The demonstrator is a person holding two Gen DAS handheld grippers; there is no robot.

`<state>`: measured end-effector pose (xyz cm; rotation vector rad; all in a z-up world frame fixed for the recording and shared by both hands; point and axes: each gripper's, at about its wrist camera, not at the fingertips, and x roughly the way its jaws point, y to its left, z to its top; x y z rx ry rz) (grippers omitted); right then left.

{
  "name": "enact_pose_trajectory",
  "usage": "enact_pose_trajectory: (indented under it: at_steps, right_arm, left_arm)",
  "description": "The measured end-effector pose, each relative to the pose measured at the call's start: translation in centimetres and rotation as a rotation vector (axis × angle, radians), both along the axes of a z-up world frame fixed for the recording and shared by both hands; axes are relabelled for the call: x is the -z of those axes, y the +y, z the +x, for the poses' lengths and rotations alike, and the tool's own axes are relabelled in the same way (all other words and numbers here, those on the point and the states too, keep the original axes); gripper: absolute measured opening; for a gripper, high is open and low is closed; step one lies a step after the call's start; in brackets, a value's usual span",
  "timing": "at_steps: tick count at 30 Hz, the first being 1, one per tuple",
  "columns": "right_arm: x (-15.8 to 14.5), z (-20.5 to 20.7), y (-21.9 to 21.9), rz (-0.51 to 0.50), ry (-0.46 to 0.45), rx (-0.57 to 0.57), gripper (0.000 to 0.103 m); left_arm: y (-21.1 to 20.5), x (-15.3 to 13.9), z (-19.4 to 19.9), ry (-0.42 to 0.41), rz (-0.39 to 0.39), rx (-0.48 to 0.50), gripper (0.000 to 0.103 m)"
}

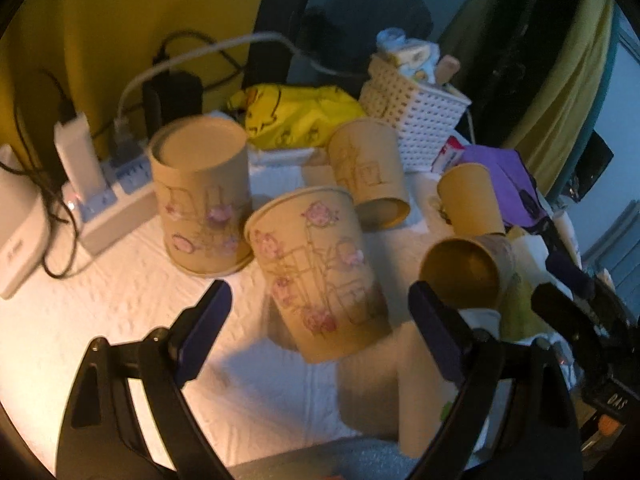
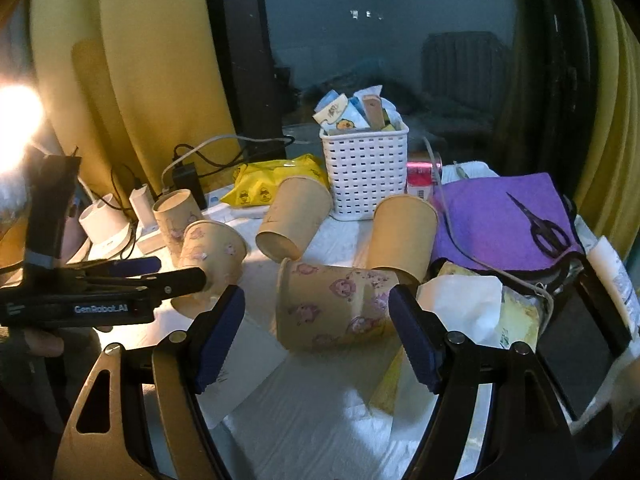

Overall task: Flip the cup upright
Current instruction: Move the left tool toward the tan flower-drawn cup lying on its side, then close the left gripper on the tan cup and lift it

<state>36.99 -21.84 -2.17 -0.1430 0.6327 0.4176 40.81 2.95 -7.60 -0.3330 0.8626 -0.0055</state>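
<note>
Several tan paper cups with pink prints stand or lie on a white cloth [image 1: 120, 312]. In the left wrist view my left gripper [image 1: 320, 300] is open, with a tilted cup [image 1: 320, 276] between its fingers, rim up and back. An upside-down cup [image 1: 200, 196] stands behind it at left. In the right wrist view my right gripper [image 2: 316, 308] is open around a cup lying on its side [image 2: 332, 308], base toward the left. The left gripper [image 2: 152, 276] shows at left beside the tilted cup [image 2: 212, 252].
Two more cups lie on their sides near the back [image 2: 296, 216] [image 2: 404, 232]. A white basket [image 2: 364, 172], a yellow packet [image 2: 276, 184], a power strip with chargers [image 1: 108, 196], a purple cloth with scissors [image 2: 544, 228] and a dark tablet [image 2: 576, 352] crowd the edges.
</note>
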Motion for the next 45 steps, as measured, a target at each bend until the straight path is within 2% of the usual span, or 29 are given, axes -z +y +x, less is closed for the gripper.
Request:
enact_pose_trajectory:
  at_steps: [3,4,6,7,8,14,21,33,45]
  right_arm:
    - [0.3,0.5,-0.3,0.007,0.013,0.012,0.077]
    - [0.4,0.5,-0.3,0.008,0.016,0.015,0.077]
    - [0.5,0.6,-0.4,0.009,0.019,0.017,0.077]
    - [0.5,0.6,-0.4,0.010,0.019,0.017,0.077]
    - [0.5,0.6,-0.4,0.010,0.020,0.018,0.077]
    - [0.3,0.0,-0.5,0.010,0.022,0.030,0.077]
    - [-0.7,-1.6,-0.7,0.015,0.009,0.036,0.077]
    - [-2.9,-6.9,-0.4,0.018,-0.028,0.039,0.077]
    - [-3.6,-13.3,0.4,0.040,-0.016,0.021,0.077]
  left_arm:
    - [-0.1,0.6,0.7,0.026,0.006,-0.006,0.088]
    - [-0.2,0.8,0.9,0.039,0.007,-0.004,0.079]
    - [-0.2,1.1,1.2,0.056,0.001,0.005,0.071]
    - [-0.3,1.3,1.3,0.063,0.002,0.009,0.063]
    - [-0.3,1.4,1.4,0.069,0.003,0.010,0.062]
    - [0.0,0.7,0.7,0.039,0.000,0.009,0.061]
    - [0.0,-1.7,-1.7,-0.014,-0.004,0.020,0.061]
    - [-0.4,-4.8,-9.3,-0.099,0.029,0.050,0.061]
    - [-1.9,-5.2,-17.8,-0.133,0.063,0.079,0.061]
